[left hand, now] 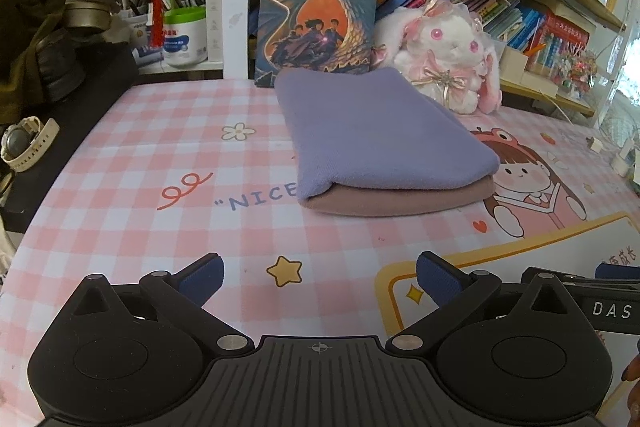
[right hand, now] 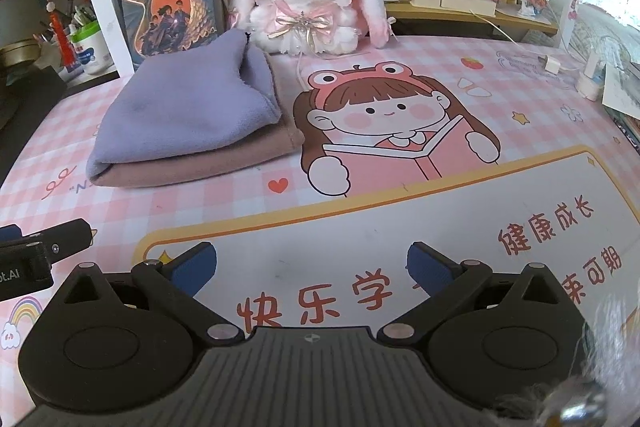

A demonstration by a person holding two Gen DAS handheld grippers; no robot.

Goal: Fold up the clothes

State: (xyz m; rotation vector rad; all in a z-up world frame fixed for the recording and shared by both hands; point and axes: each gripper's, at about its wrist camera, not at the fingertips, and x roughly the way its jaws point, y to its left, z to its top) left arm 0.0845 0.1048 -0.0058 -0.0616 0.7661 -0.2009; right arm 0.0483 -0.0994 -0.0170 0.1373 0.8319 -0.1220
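Two folded cloths stacked on the tabletop, both claws wide and empty.

The left claw (left hand: 318, 281) hangs near the front of the tabletop (left hand: 160, 163), its jaws wide apart and holding nothing. Farther back the purple cloth (left hand: 376, 131) lies on the pink cloth (left hand: 400, 199), just before the book (left hand: 318, 11) and beside the bunny (left hand: 448, 55). The right claw (right hand: 310, 269) is also wide and empty, well apart from the stack. Both cloths look soft, light and limp; I would take them at a free corner or edge, not the rounded fold. The right view shows the open layered edges beside the printed girl; the left view shows only the closed fold and a watch (left hand: 24, 145).
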